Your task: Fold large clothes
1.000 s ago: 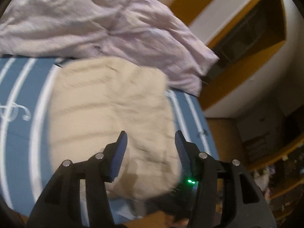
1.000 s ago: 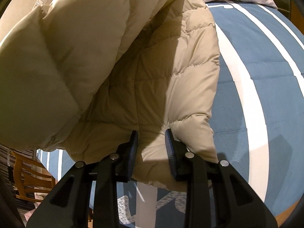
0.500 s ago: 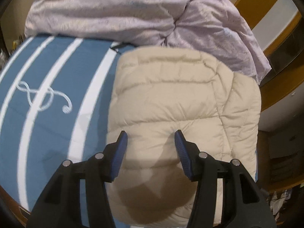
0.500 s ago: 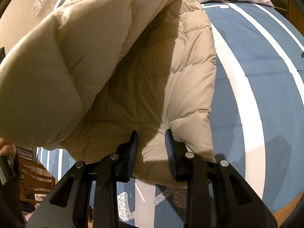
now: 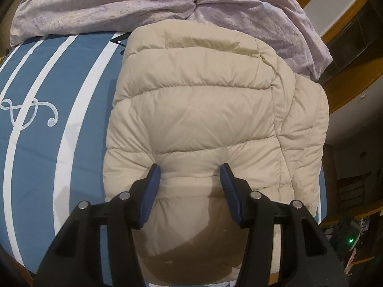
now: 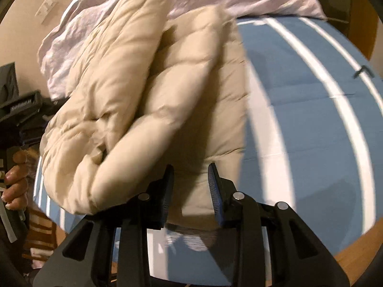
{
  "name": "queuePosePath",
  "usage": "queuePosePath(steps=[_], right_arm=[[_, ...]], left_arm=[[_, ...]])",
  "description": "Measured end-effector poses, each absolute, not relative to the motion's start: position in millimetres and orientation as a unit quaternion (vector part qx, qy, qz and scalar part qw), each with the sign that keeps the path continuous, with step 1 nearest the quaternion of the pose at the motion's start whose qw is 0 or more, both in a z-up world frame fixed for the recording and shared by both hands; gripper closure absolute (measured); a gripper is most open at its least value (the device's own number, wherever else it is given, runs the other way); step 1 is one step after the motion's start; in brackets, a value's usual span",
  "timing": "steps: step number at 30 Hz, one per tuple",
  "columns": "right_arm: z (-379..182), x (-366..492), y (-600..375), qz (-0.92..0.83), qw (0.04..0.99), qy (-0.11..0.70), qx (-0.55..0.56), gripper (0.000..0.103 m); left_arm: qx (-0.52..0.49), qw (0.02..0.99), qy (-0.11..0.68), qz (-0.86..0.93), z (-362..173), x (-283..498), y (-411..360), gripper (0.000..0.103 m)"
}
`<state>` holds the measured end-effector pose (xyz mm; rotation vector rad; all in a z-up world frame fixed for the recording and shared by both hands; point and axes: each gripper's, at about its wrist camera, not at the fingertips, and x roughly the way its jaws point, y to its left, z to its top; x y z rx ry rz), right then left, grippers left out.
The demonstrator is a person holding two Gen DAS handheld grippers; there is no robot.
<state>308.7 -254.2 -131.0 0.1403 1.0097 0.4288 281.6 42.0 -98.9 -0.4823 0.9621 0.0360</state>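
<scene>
So the jacket [image 5: 205,124], a puffy beige quilted one, is lying on the bed with a folded layer on top and a second layer poking out along its right edge in the left wrist view. It sits on a blue cover [image 5: 71,124] with white stripes and a little white treble clef [image 5: 26,112] stitched off to the left, well apart from the jacket.

Left gripper [image 5: 189,179] is clamped on a fat roll of the jacket's near edge. You can see the padding bulging up between the blue pads [image 5: 153,179] and creasing right at the tips. The jaws sit fairly wide because the bundle is thick.

Right gripper [image 6: 189,179] has its jaws closer together, and the jacket's edge runs between them. That view is blurry, but the fabric looks pinched there rather than loose. A big fold of the jacket hangs just left of the left finger, crowding that side.

Behind the jacket there's a crumpled lilac duvet [image 5: 119,2] heaped up, touching or overlapping the jacket's far end, so there isn't any room that way. A thin dark item [image 6: 363,70] lies on the cover off to the right in the right wrist view; can't tell what it is. At the left edge of that same view a hand [image 6: 15,181] grips a dark handle.
</scene>
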Motion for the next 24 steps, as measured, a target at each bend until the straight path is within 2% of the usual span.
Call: queuePosePath(steps=[10, 24], right_arm=[[-116, 326, -293, 0.124, 0.875, 0.462, 0.081, 0.071], [-73, 329, -286, 0.146, 0.899, 0.400, 0.100, 0.071]], left_arm=[[-0.168, 0.869, 0.464, 0.024, -99, 289, 25, 0.050], [-0.109, 0.868, 0.484, 0.021, -107, 305, -7, 0.049]])
